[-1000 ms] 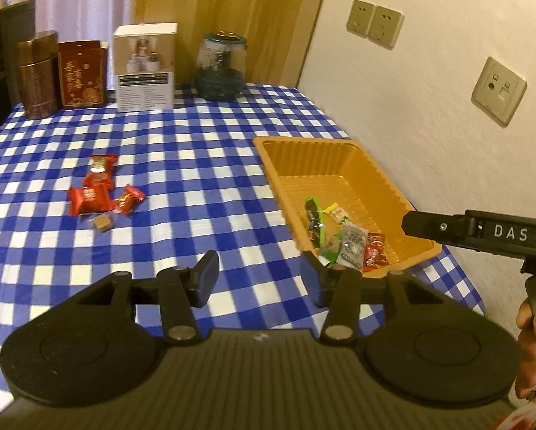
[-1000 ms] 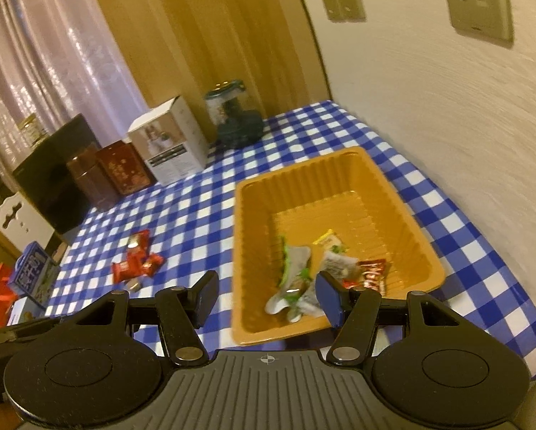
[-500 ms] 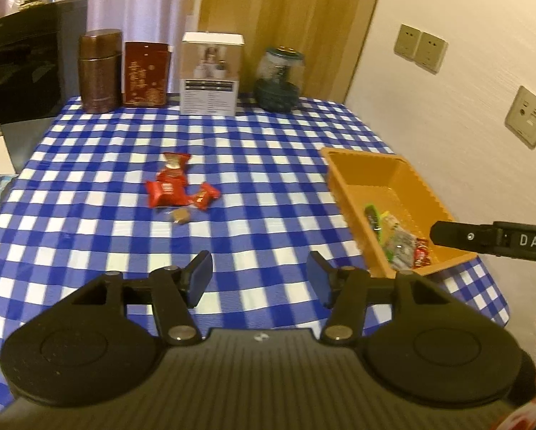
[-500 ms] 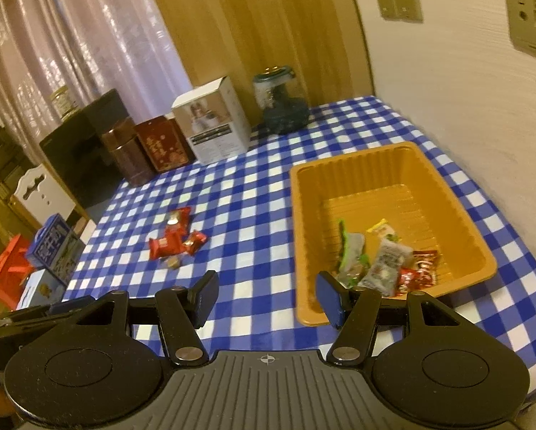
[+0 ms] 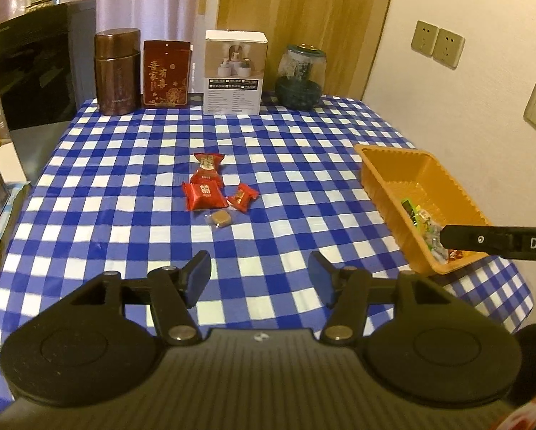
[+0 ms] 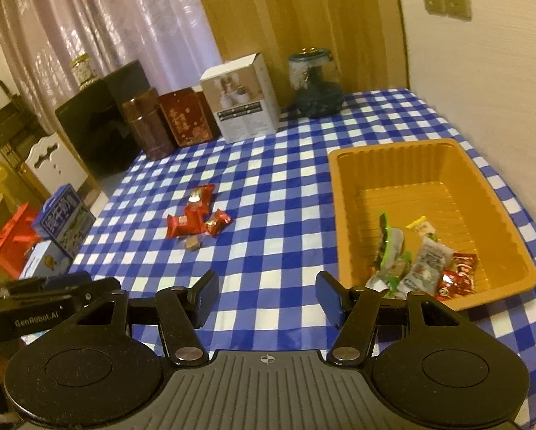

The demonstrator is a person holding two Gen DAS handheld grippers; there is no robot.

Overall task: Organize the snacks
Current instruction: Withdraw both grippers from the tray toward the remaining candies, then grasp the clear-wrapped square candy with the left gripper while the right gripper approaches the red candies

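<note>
A small pile of red-wrapped snacks [image 5: 207,188] and a brown candy [image 5: 220,218] lies mid-table on the blue checked cloth; the pile also shows in the right wrist view [image 6: 196,216]. An orange tray [image 5: 386,175] at the right edge holds several snack packets [image 6: 416,263]; its rim shows in the right wrist view [image 6: 334,193]. My left gripper [image 5: 260,279] is open and empty above the near table, short of the pile. My right gripper [image 6: 268,297] is open and empty, just left of the tray's near corner.
Along the table's far edge stand a brown tin [image 5: 117,71], a red tin [image 5: 165,73], a white box [image 5: 235,71] and a glass jar [image 5: 300,77]. A wall is at the right. A black appliance [image 5: 35,71] stands left of the table.
Both grippers have pulled back and up from the tray. The left view has swung left, bringing the red snack pile toward the centre. Both stay open.
</note>
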